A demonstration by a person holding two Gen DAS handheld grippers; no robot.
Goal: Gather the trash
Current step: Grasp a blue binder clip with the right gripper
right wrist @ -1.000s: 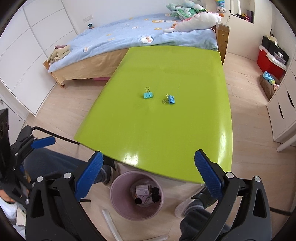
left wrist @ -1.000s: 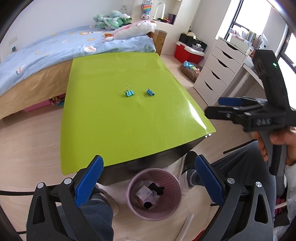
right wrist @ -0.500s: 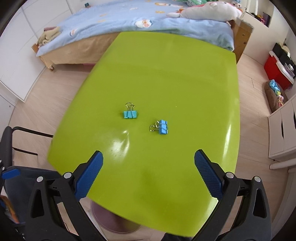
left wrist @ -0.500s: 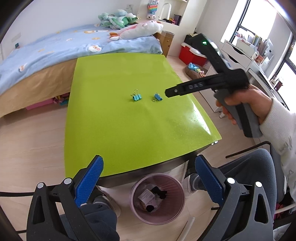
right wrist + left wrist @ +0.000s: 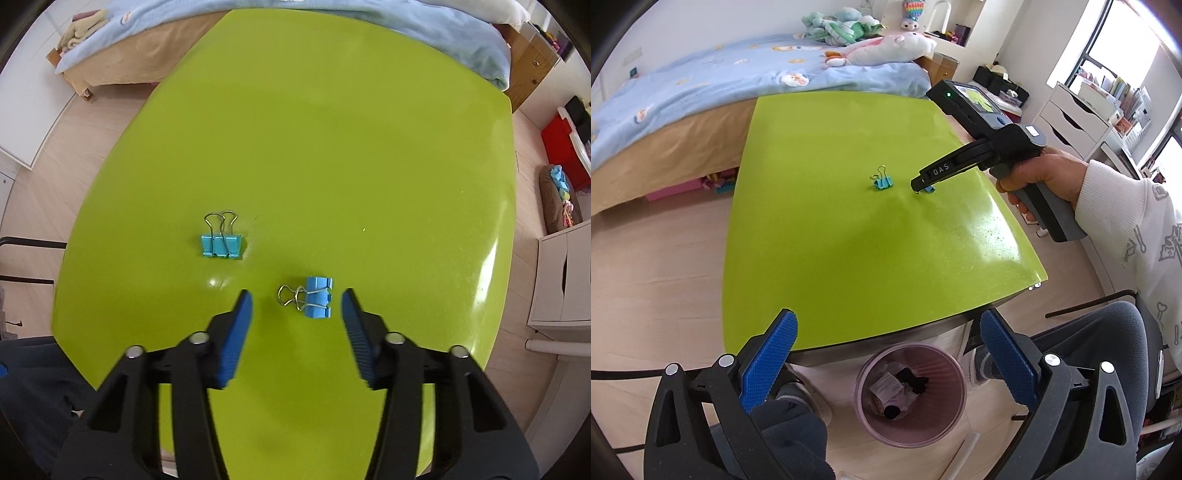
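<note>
Two blue binder clips lie on the lime-green table [image 5: 332, 147]. The right clip [image 5: 316, 302] sits between the fingertips of my right gripper [image 5: 297, 301], whose jaws are closing; the pads stand a little apart from it on both sides. The left clip [image 5: 221, 245] lies further left, free. In the left wrist view the right gripper [image 5: 918, 184] points down at the right clip [image 5: 929, 189], with the left clip [image 5: 882, 181] beside it. My left gripper [image 5: 886, 341] is open and holds nothing, above a pink trash bin [image 5: 910, 391] with scraps inside, below the table's near edge.
A bed [image 5: 701, 96] with a blue cover and plush toys stands behind the table. White drawers [image 5: 1071, 125] and a red box [image 5: 557, 136] are at the right. The person's legs [image 5: 1089, 343] and a chair sit near the bin.
The right gripper has come down over the table to the right clip, and its jaws have narrowed around it. The left gripper barely shifted.
</note>
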